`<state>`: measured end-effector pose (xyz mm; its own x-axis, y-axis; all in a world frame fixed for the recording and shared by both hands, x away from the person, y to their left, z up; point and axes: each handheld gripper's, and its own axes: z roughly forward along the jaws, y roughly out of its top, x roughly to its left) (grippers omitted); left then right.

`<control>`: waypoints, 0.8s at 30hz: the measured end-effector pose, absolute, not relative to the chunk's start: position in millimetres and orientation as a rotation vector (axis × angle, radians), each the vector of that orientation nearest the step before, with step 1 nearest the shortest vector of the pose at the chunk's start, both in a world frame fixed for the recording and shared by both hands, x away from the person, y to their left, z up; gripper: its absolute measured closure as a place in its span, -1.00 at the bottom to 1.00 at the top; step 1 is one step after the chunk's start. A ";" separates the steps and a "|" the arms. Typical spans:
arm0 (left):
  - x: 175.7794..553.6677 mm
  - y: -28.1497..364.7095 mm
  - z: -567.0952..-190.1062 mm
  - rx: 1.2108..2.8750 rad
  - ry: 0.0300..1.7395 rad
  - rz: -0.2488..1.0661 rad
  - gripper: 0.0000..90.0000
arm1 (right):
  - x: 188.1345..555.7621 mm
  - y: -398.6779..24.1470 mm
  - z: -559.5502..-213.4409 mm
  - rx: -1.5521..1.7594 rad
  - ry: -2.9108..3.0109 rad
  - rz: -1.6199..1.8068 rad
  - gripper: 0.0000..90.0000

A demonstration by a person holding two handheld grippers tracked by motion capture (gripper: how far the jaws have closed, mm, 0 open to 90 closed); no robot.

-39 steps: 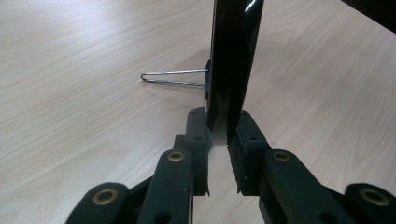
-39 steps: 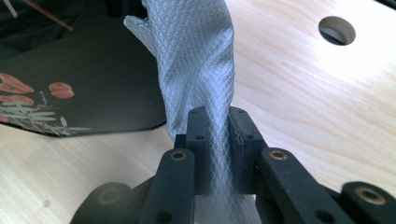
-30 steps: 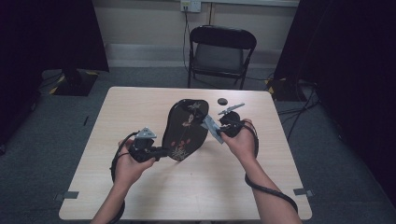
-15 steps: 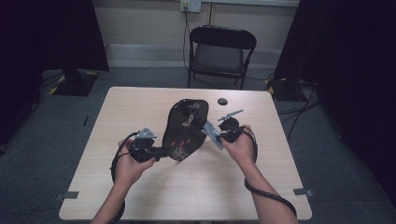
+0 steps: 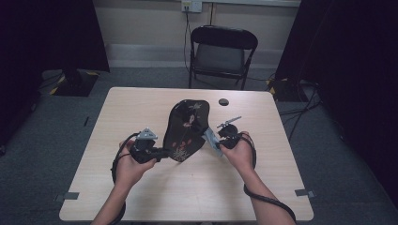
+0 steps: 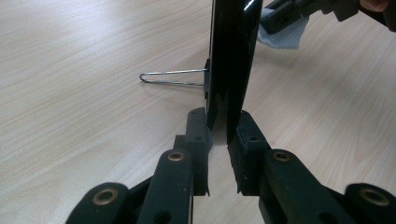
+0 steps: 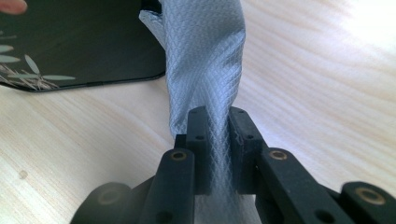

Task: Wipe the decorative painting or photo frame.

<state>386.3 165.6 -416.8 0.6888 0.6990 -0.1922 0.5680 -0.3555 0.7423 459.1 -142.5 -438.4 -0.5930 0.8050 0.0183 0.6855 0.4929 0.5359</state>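
Near the left of the high view, left gripper [image 5: 162, 153] held low over the pale wooden table [image 5: 141, 108], jaws clamped on the lower edge of a black tray [image 5: 186, 129]. In the left gripper view, the same left gripper [image 6: 218, 135] seen pinching that tray [image 6: 231, 56] edge-on, one pad on each face, the tray standing nearly upright from the jaws. Also there, a thin wire loop [image 6: 170, 78] jutting sideways from the tray's back face, hanging just above the table [image 6: 84, 70].

At the middle of the high view, black tray tilted up on its lower edge, its face decorated with pale leaf and flower motifs, its upper end leaning away towards the far side of the table. Just beyond it, a small dark round thing [image 5: 224, 101] lying on the table, too small to identify.

Right of the tray, right gripper [image 5: 217, 143] clamped on a grey cloth [image 5: 211, 140], the cloth just beside the tray's right edge; touching or not, hard to tell from above. In the right gripper view, right gripper [image 7: 218, 135] shut on the bunched grey cloth [image 7: 203, 56], its quilted weave rising from the jaws and reaching the rim of the tray [image 7: 79, 42] at upper left.

Behind the table, a black folding chair [image 5: 220, 54] on the grey floor.
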 end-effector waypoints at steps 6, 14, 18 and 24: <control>385.5 164.8 -416.1 2.060 0.974 0.203 0.75 | 458.4 -139.0 -447.5 1.283 2.533 0.716 0.79; 384.7 162.6 -417.5 2.049 0.982 0.208 0.75 | 453.7 -137.2 -453.6 1.279 2.575 0.704 0.79; 384.6 161.3 -418.3 2.043 0.985 0.208 0.75 | 447.6 -137.2 -454.4 1.274 2.589 0.714 0.79; 383.8 160.0 -418.5 2.041 0.987 0.218 0.75 | 438.4 -138.2 -454.4 1.252 2.603 0.733 0.79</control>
<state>383.8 160.0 -418.5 0.6751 0.7134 -0.1881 0.5680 -0.3398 0.7496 438.4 -138.2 -454.4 -0.6363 0.7687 0.0652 0.6896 0.5290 0.4946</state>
